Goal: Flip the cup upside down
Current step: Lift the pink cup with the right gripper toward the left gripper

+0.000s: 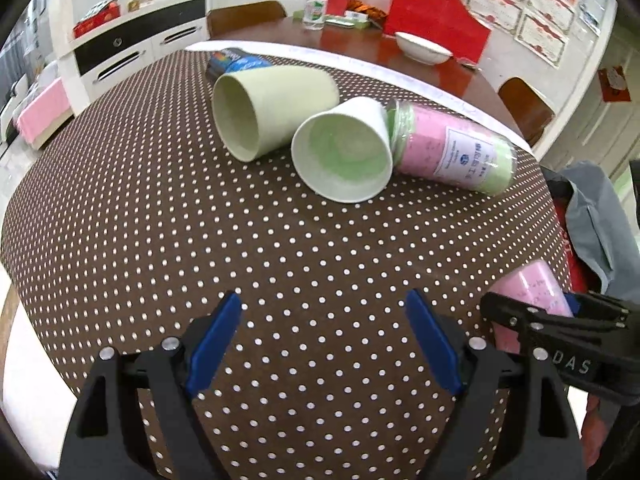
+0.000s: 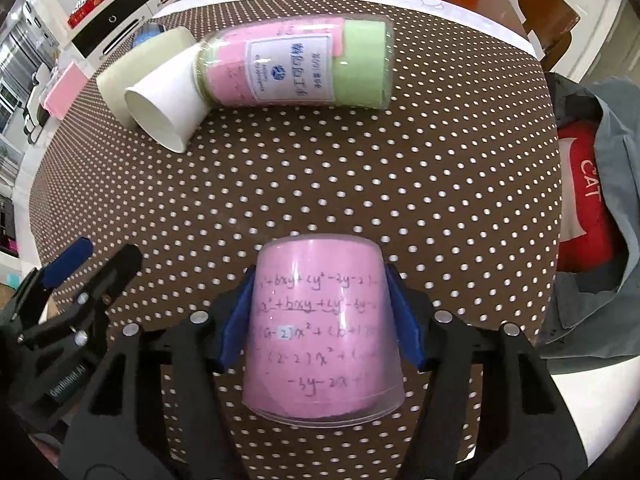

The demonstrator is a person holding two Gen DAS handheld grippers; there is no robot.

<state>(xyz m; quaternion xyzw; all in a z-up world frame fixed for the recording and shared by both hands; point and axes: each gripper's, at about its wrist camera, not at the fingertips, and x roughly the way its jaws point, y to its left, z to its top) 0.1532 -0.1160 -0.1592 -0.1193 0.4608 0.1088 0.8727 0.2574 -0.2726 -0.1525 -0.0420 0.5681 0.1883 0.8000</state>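
A clear cup with a pink lining and handwritten maths [image 2: 320, 332] sits between my right gripper's [image 2: 320, 312] blue pads, which are shut on its sides. It stands upside down, its wide rim nearest the camera. The same cup shows in the left wrist view [image 1: 528, 296] at the right edge, held by the right gripper [image 1: 560, 320]. My left gripper [image 1: 324, 344] is open and empty above the dotted tablecloth [image 1: 200, 220]; it also shows at the left of the right wrist view [image 2: 92, 256].
A pale green cup [image 1: 264, 108], a white cup [image 1: 344, 152] and a clear tube of pink and green cups [image 1: 452, 148] lie on their sides at the far side of the table. A grey bag with a red item [image 2: 592, 208] hangs at the right edge.
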